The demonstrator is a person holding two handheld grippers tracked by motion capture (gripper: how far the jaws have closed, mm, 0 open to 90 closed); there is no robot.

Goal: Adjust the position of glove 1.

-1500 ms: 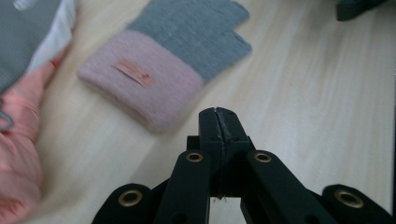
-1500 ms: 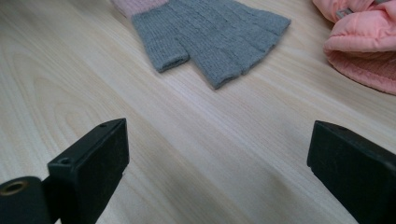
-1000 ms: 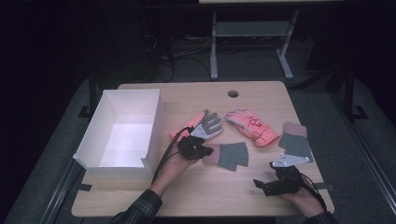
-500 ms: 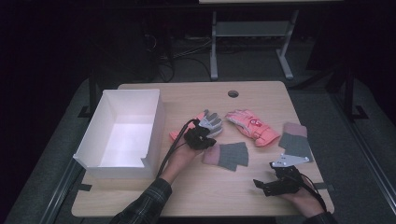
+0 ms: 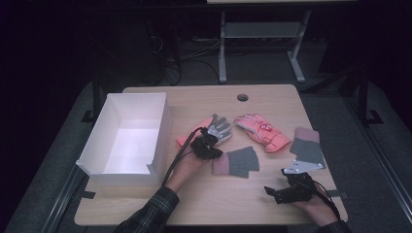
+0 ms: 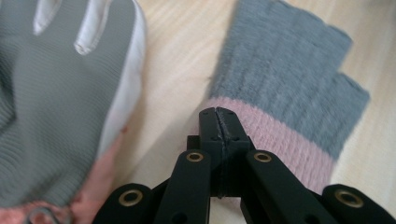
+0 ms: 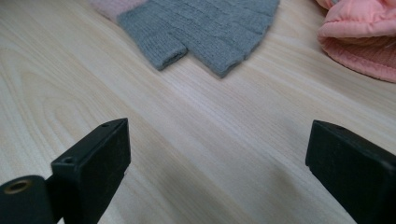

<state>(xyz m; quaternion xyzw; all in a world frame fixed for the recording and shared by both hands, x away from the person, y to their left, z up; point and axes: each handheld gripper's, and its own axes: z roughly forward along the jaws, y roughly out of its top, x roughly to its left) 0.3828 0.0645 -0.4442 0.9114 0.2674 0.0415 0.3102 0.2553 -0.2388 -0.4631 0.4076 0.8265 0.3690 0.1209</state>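
High view: four gloves (image 5: 241, 161) and one white box (image 5: 127, 137) lie on the counter (image 5: 204, 194). Left gripper (image 6: 218, 114) is closed, empty, over a pink cuff. Right gripper (image 7: 217, 154) gapes wide.

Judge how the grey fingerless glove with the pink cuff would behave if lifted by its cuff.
The grey fingerless glove looks like soft knit lying flat, so it would probably droop limply. It seems light. Its fuzzy surface likely resists slipping from the left gripper.
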